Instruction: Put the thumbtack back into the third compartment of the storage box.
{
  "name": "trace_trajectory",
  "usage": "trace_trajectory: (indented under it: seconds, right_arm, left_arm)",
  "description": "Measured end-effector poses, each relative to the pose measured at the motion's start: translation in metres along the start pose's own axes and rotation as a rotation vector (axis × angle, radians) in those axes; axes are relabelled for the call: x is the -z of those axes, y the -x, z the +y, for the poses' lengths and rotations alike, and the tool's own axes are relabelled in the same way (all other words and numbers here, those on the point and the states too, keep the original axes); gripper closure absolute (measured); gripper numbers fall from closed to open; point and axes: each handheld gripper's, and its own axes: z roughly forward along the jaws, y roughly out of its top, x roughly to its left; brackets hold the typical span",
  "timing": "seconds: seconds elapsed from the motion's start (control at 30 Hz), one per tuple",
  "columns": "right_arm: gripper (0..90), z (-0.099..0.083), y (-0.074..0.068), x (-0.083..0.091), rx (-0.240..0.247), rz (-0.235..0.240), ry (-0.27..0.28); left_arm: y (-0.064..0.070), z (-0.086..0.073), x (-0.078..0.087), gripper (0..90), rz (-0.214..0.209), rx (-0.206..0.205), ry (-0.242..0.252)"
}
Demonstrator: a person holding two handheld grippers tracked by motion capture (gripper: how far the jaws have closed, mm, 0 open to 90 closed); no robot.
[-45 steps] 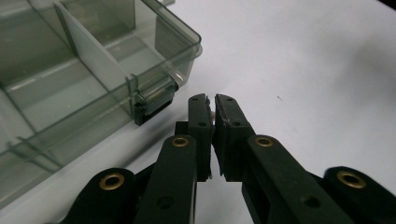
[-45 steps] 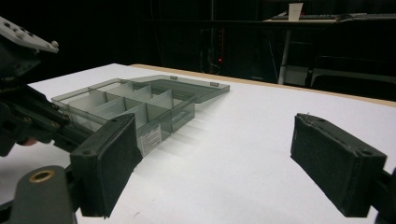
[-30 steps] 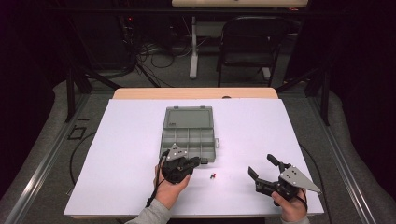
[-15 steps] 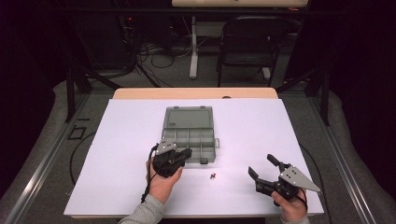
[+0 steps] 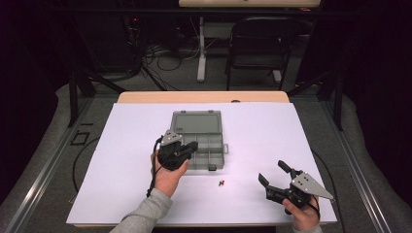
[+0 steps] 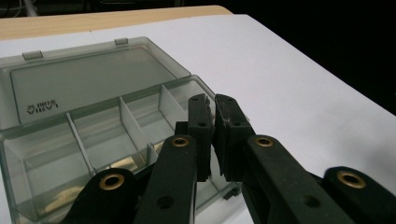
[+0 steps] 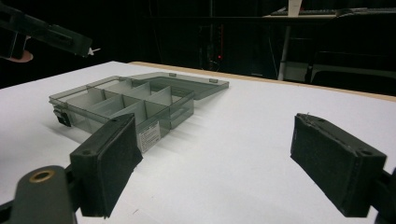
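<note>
Two grippers work over a white table [image 5: 121,145] that bears a clear grey compartment box [image 5: 206,145], its lid [image 5: 197,121] laid open flat on the far side. The left gripper [image 6: 212,126] hovers above the box's near compartments with its jaws almost pressed together; whether something tiny is pinched between them cannot be told. The right gripper [image 5: 274,177] rests near the table's near right corner, jaws spread wide and empty. A small red-and-dark part [image 5: 221,183] lies just in front of the box, between the two grippers and nearer the left one; judging from that, the left hand [image 5: 167,177] has the shorter reach.
</note>
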Motion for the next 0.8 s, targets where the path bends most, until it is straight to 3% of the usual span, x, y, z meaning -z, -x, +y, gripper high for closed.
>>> trace_trajectory:
  seconds: [0.37, 0.8]
  right_arm:
    - [14.8, 0.0, 0.001, 0.0, -0.007, -0.003, -0.003]
    - [14.8, 0.0, 0.001, 0.0, -0.011, -0.002, -0.011]
  left_arm:
    - [-0.008, 0.012, -0.014, 85.7, 0.013, 0.01, -0.027]
    - [-0.025, 0.014, -0.039, 85.7, 0.052, 0.068, -0.063]
